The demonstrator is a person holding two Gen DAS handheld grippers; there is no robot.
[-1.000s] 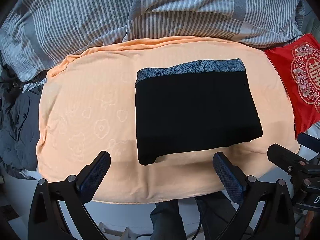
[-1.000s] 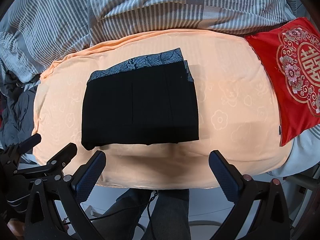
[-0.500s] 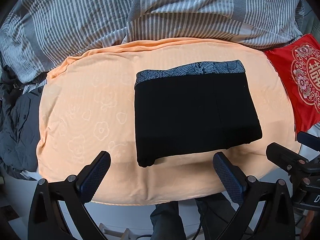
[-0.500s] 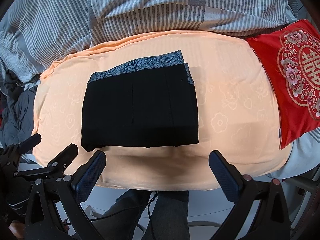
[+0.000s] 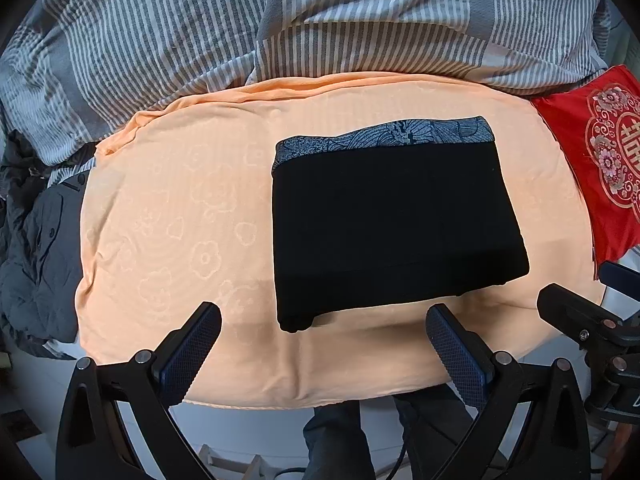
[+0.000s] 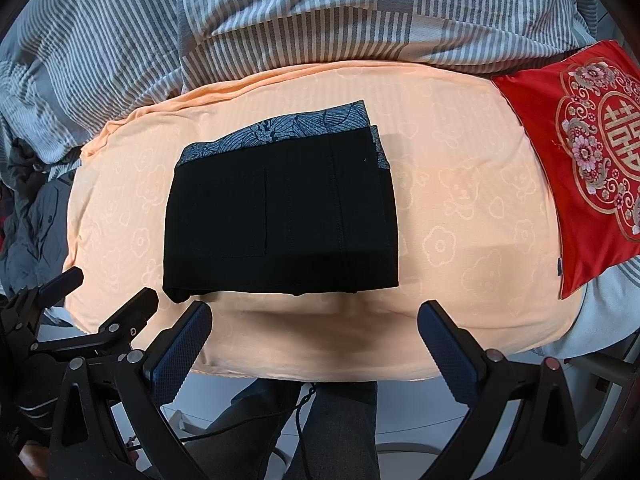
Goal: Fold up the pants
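1. Pants (image 5: 392, 216): black, folded into 1 compact rectangle, patterned grey waistband at far edge; lies flat on orange towel (image 5: 180, 208) spread over the striped bedding (image 5: 160, 32).
2. Left gripper (image 5: 324, 344): fingers spread wide, holding nothing, poised above the towel's near edge, clear of the pants.
3. Right gripper (image 6: 314, 338): likewise wide apart, empty, just short of the fold.
4. Condition: fold appears complete.
5. Risk: a fingertip snagging the near edge could drag layers open; the soft bed may let the stack slump.

orange sheet (image 5: 180, 216) | striped duvet (image 5: 360, 20) | red cushion (image 6: 580, 152) (embroidered)
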